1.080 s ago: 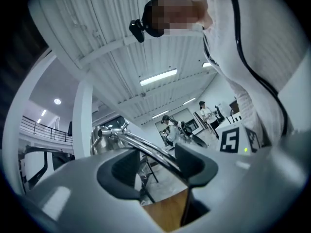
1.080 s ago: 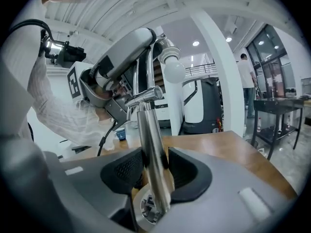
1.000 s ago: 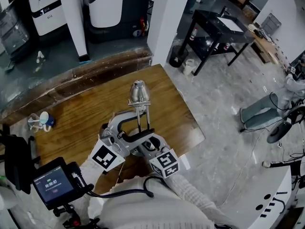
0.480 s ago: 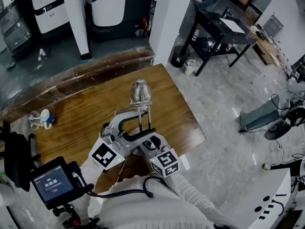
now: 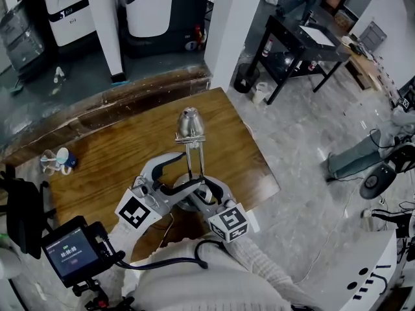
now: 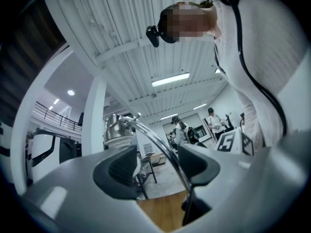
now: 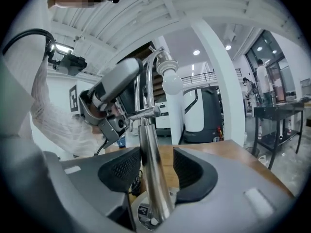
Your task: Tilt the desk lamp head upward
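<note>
A chrome desk lamp stands on the wooden table [image 5: 117, 154]; its silver head [image 5: 189, 123] tops two thin rods [image 5: 192, 164]. My left gripper [image 5: 183, 172] reaches the rods from the left. In the left gripper view its jaws [image 6: 160, 161] are opening; the curved rod [image 6: 163, 147] runs between them, near the right pad and clear of the left one, with the lamp head [image 6: 115, 128] beyond. My right gripper [image 5: 200, 196] sits low by the lamp base. Its jaws [image 7: 154, 166] are opening round the chrome post [image 7: 148, 154], with a gap at the right pad.
A small bottle with a blue cap [image 5: 57, 161] lies at the table's left end. A device with a lit screen [image 5: 70, 254] sits at lower left. The table's right edge [image 5: 262, 167] drops to the floor. A white pillar [image 5: 227, 24] and a black bench [image 5: 301, 41] stand behind.
Both grippers' jaws have spread wider round the lamp. The left gripper has slid a little down and to the left. The lamp head has hardly moved.
</note>
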